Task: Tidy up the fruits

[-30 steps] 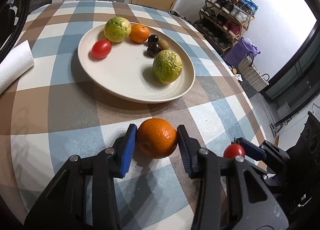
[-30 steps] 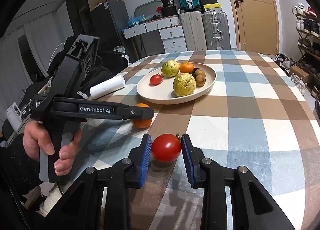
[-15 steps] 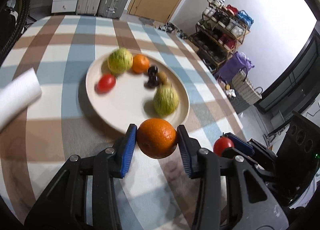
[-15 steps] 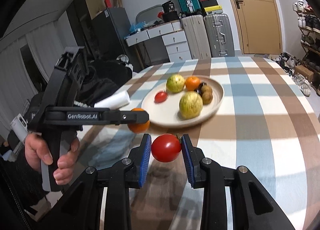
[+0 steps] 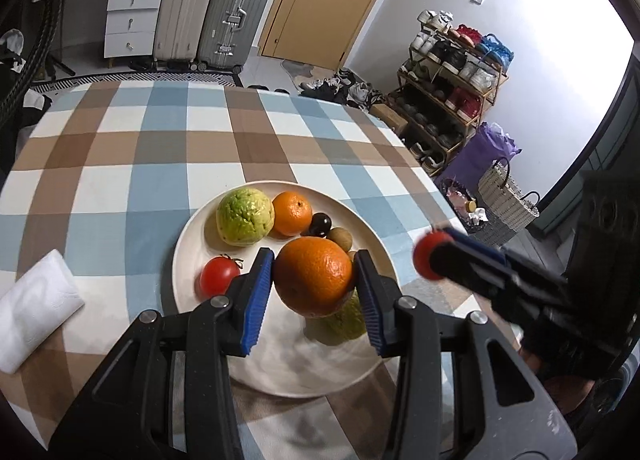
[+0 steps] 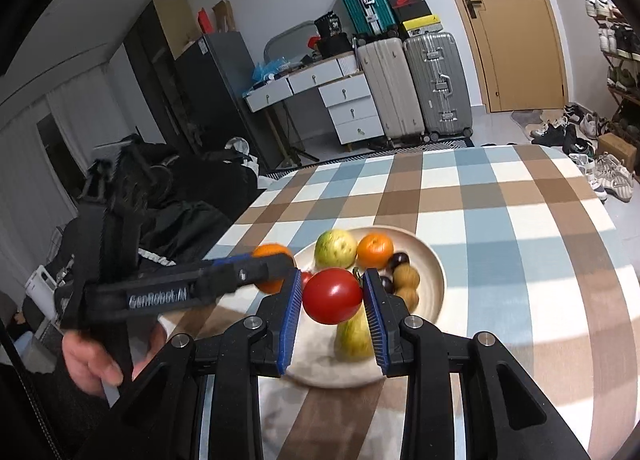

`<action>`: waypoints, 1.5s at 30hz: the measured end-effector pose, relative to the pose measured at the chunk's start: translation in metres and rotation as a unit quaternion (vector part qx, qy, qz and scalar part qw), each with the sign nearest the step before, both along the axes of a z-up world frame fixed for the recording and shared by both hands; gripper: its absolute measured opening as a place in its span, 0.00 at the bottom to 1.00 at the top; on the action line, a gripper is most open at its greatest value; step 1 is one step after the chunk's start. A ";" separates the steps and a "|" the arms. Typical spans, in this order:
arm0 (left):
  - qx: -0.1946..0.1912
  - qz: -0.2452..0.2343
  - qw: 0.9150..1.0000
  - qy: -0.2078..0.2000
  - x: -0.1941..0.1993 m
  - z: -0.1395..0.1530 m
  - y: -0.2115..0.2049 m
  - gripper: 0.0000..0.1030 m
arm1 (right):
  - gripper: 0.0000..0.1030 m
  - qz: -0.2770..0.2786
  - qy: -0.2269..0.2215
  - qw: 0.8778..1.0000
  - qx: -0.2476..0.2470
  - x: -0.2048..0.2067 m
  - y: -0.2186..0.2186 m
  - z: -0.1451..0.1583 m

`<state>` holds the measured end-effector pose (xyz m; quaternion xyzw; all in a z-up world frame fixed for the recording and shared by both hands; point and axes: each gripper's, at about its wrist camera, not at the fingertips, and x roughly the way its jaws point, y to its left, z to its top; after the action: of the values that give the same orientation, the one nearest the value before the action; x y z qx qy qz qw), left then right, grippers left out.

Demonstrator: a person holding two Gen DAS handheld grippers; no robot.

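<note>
Two grippers: both loaded, held above the round cream ceramic plate.
Left gripper: blue pads clamped on a large round orange, in the air over the plate's middle.
Right gripper: closed on a glossy red tomato, above the plate's near side.
Plate contents: two yellow-green guavas, a small tangerine, a second tomato, dark and brown small fruits.
Risk: a release from this height would likely let the orange roll into neighbours or off the rim.
Risk: the two tools are close and could collide.
Risk: a hard squeeze may split the tomato.
</note>
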<state>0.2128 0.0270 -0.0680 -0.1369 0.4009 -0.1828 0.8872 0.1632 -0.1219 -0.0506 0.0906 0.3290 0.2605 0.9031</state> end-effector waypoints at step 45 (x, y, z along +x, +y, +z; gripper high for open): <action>0.054 -0.013 0.998 0.002 0.021 -0.024 -0.021 0.51 | 0.48 -0.013 0.036 0.999 0.020 0.061 0.006 -0.010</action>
<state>0.2339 0.0057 -0.0917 -0.0840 0.4134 -0.1717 0.8903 0.2247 -0.1160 -0.0605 0.1222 0.3547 0.2520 0.8920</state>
